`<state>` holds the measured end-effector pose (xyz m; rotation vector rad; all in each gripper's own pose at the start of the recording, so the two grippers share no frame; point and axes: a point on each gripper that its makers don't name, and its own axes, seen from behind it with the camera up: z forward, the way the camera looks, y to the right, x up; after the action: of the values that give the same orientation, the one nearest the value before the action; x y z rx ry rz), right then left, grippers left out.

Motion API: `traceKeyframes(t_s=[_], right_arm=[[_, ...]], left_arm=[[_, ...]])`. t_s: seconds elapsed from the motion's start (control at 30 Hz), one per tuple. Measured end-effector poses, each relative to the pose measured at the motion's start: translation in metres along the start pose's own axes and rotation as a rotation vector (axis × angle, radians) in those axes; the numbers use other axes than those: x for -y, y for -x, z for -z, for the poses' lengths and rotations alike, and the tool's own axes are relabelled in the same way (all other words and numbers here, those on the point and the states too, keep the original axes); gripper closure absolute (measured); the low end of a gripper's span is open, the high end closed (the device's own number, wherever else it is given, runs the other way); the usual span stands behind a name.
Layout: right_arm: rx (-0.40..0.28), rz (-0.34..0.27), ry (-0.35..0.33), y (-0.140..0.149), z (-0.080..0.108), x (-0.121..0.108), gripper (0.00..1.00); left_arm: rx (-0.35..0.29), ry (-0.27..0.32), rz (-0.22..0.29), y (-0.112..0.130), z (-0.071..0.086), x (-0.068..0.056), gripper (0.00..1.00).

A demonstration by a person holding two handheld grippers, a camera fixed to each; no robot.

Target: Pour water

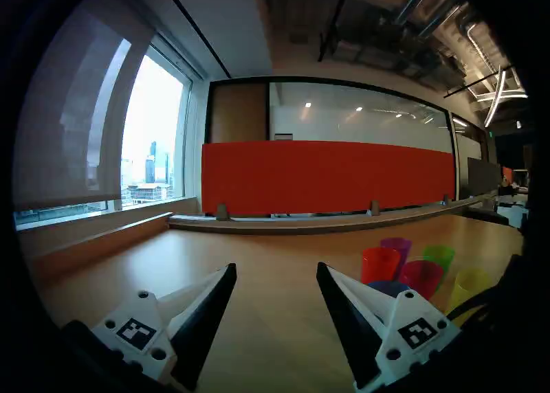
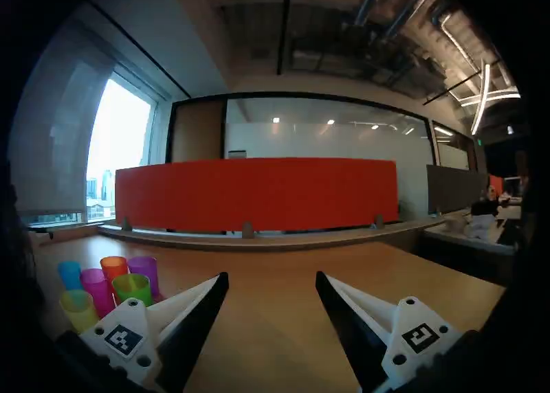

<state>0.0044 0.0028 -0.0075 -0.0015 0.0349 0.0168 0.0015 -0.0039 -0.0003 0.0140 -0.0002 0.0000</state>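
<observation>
Left gripper (image 1: 276, 269): fingers wide apart, holding nothing, low over the table (image 1: 275, 245). Right gripper (image 2: 271, 277): likewise spread and empty. The cups (image 1: 419, 275) (image 2: 113, 283) stand clustered ahead, between both grippers, probably so either can reach them.

Bare worktop (image 1: 268, 255) runs clear ahead of the left hand-held gripper (image 1: 276, 265) to the red divider (image 1: 323, 176); cups (image 1: 412, 269) crowd its right. Right hand-held gripper (image 2: 271, 275): same cups left, clear run ahead.

Both views low over table (image 1: 275, 255), facing red partition (image 1: 323, 176), sharing cups (image 2: 132, 288).
</observation>
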Motion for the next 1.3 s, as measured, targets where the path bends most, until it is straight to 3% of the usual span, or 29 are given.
traceKeyframes(t_s=[1.3], right_arm=[[0.035, 0.018, 0.006, 0.0048, -0.0018, -0.0003, 0.00]], left_arm=[[0.000, 0.000, 0.000, -0.0001, 0.0003, -0.0004, 0.14]])
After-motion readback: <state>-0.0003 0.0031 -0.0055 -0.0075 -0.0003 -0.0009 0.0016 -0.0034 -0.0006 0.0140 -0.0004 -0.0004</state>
